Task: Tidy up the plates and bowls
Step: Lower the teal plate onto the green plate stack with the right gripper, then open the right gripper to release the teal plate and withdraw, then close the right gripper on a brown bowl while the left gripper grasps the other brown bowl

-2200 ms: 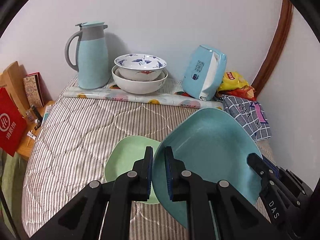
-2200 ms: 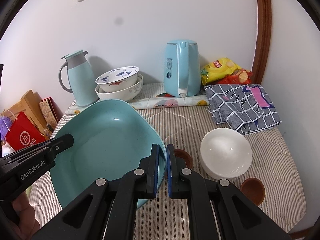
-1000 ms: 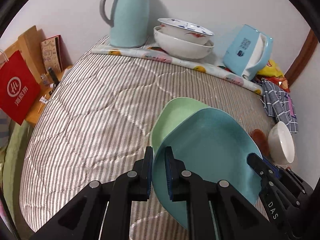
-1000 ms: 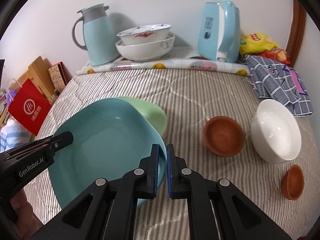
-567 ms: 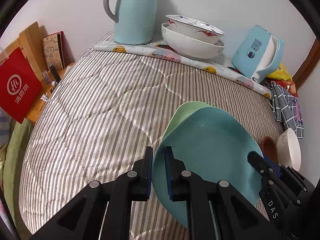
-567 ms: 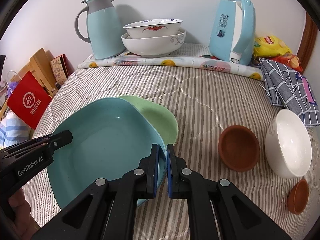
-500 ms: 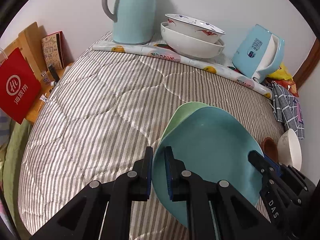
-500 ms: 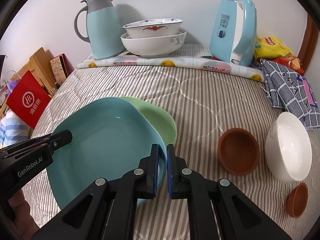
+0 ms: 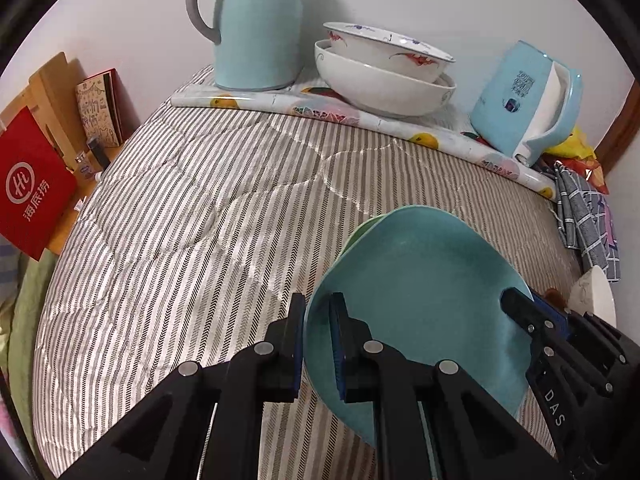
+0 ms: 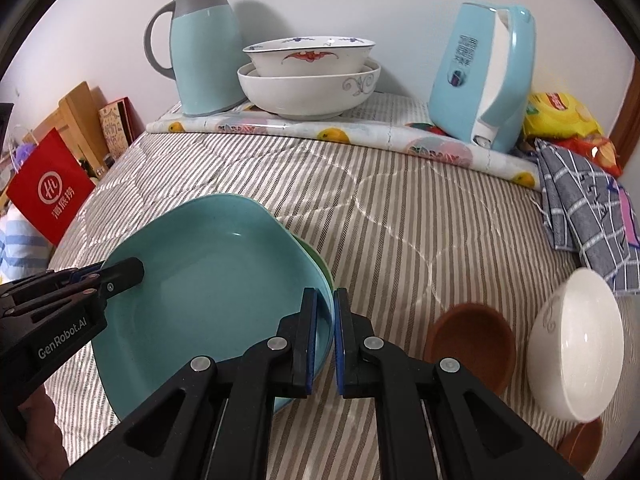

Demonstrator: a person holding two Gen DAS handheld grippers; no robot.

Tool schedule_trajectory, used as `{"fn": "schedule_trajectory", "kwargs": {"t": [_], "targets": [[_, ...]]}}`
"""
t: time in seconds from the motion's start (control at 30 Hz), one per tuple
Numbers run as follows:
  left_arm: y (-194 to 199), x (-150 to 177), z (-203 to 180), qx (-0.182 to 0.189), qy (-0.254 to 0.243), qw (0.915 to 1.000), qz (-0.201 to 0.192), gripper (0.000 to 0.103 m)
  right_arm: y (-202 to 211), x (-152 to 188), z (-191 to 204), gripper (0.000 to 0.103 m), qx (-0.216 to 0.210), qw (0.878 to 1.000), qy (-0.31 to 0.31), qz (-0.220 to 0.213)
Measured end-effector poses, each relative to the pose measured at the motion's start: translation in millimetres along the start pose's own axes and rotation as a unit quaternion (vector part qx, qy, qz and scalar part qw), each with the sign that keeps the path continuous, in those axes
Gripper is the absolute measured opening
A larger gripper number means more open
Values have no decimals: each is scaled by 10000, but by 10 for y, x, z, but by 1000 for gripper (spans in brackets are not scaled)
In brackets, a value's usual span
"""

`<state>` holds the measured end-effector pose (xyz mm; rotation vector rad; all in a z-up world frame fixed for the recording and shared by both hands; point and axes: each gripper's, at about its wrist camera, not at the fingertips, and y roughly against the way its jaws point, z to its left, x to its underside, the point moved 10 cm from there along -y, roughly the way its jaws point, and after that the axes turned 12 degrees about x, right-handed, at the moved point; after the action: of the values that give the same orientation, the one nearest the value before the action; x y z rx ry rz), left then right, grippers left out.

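Both grippers hold one large teal plate by opposite rims. My left gripper is shut on its near-left rim; my right gripper is shut on its right rim. The plate sits low over a light green plate, covering it so that only a thin edge shows. Whether the two plates touch I cannot tell. Each gripper shows in the other's view: the right gripper and the left gripper.
Two nested white bowls stand at the back between a teal jug and a blue kettle. To the right lie a brown bowl, a tipped white bowl, a small brown dish and a checked cloth. A red bag is off the left edge.
Both grippers carried the teal plate forward and down over the green plate, which went from half exposed to almost covered. Both grips stayed shut.
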<state>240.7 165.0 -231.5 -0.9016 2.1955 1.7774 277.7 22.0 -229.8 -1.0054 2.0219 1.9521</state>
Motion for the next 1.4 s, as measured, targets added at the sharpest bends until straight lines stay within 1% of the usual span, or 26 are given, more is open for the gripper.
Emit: {"fn": "schedule_trajectory", "kwargs": {"t": [0.13, 0.33, 0.5, 0.63, 0.67, 0.7, 0.77, 0.93, 1.1, 1.17, 1.27, 1.4], "targets": [[-48, 37, 22, 5, -13, 10000, 41, 12, -52, -12, 31, 9, 78, 9999, 120, -32], [-61, 55, 3, -104, -134, 9999, -1, 13, -81, -53, 41, 10, 133, 9996, 232, -115], [-77, 64, 19, -12, -90, 10000, 42, 13, -88, -77, 51, 11, 233, 9988, 333, -260], [-83, 93, 17, 22, -116, 9999, 79, 13, -79, -81, 43, 12, 271, 9987, 320, -293], [-84, 98, 14, 23, -127, 9999, 85, 14, -70, -82, 35, 13, 272, 9987, 295, -301], [-87, 107, 6, 44, -134, 9998, 103, 15, -67, -79, 32, 18, 265, 9988, 279, -297], [-92, 121, -14, 103, -130, 9998, 129, 21, -58, -67, 30, 25, 255, 9989, 260, -300], [-40, 136, -44, 114, -179, 9997, 92, 21, 7, -3, -16, 26, 239, 9992, 171, -269], [104, 130, -104, 56, -299, 9995, -33, 21, 160, 52, -164, 41, 171, 9992, -155, -336], [171, 123, -149, 132, -316, 9993, -114, 21, 232, 70, -247, 44, 156, 9987, -290, -382], [281, 109, -223, 226, -309, 9989, -265, 21, 365, 119, -435, 46, 240, 9974, -543, -416], [439, 95, -377, 308, -429, 9971, -549, 21, 537, 245, -722, 46, 354, 9954, -778, -441]]}}
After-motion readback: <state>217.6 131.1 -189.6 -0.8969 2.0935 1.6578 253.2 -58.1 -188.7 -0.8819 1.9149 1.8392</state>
